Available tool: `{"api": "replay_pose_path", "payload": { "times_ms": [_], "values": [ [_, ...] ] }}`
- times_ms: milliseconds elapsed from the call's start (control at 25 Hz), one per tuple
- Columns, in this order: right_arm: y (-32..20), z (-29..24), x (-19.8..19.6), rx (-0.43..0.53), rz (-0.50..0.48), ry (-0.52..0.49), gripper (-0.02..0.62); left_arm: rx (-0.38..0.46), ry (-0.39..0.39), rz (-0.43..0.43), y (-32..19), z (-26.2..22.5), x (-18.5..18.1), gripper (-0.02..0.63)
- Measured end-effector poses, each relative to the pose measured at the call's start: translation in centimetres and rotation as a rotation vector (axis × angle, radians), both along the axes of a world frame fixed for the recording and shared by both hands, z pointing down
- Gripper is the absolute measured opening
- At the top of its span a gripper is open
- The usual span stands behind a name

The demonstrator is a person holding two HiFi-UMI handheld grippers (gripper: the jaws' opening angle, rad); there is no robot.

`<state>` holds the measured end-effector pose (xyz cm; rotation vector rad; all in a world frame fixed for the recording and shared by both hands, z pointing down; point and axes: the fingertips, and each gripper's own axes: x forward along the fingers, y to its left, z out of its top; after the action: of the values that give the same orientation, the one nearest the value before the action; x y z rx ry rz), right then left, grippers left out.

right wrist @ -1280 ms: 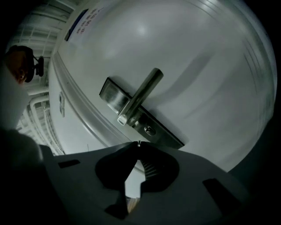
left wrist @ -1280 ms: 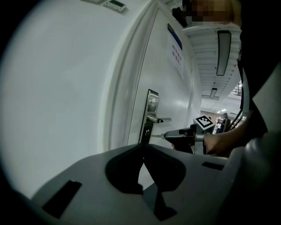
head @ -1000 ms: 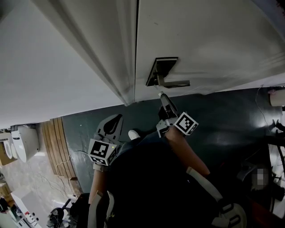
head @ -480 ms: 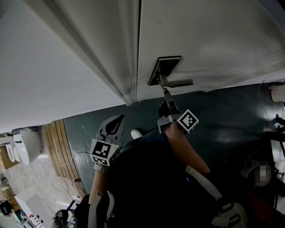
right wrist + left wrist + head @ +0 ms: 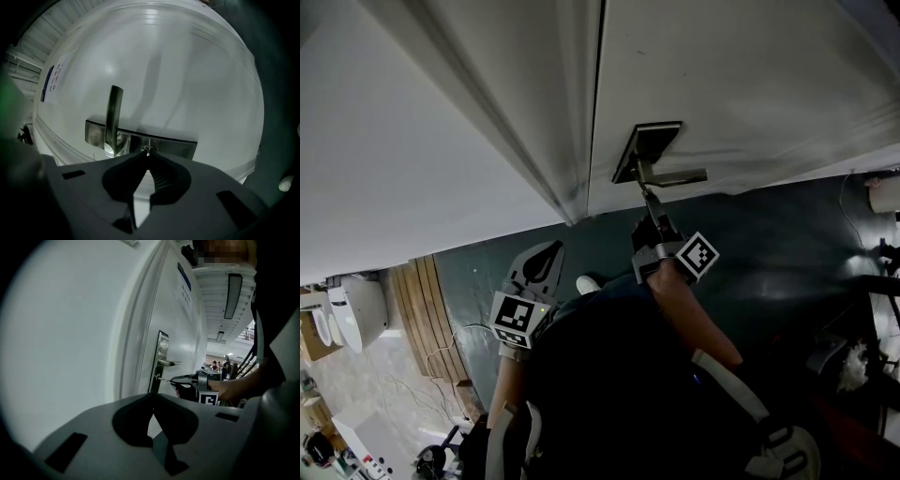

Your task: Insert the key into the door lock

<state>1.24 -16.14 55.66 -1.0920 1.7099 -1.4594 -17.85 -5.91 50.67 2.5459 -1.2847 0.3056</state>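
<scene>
The key, pinched in the closed jaws of the right gripper, has risen since a second ago. Its tip now meets the lock plate at 6 o'clock of the lever handle, and it has barely shifted in the last half second. It is probably entering the keyhole, though its depth cannot be told, while the left gripper, jaws together on nothing, hangs well apart at 8 o'clock.

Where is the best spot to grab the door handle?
I'd grab the door handle on its long bar, near the free end, away from the key held by the right gripper below the pivot. Come straight at the door, one jaw above the bar, one below: the bar lies level and stands off the door.
</scene>
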Motion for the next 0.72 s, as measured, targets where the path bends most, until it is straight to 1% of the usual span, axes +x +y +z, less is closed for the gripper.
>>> {"api": "replay_pose_path", "payload": {
  "times_ms": [160,360,720],
  "values": [
    [0.12,0.06,0.0,-0.017,0.0,-0.018,0.032,0.001,0.0,0.005,-0.13,0.06,0.09,0.008],
    [0.18,-0.52,-0.37,-0.013,-0.009,-0.04,0.032,0.005,0.001,0.002,-0.33,-0.02,0.06,0.008],
    [-0.27,-0.87,0.07,-0.027,0.027,-0.051,0.032,0.011,0.004,0.0,-0.28,-0.36,-0.06,0.008]
  ]
}}
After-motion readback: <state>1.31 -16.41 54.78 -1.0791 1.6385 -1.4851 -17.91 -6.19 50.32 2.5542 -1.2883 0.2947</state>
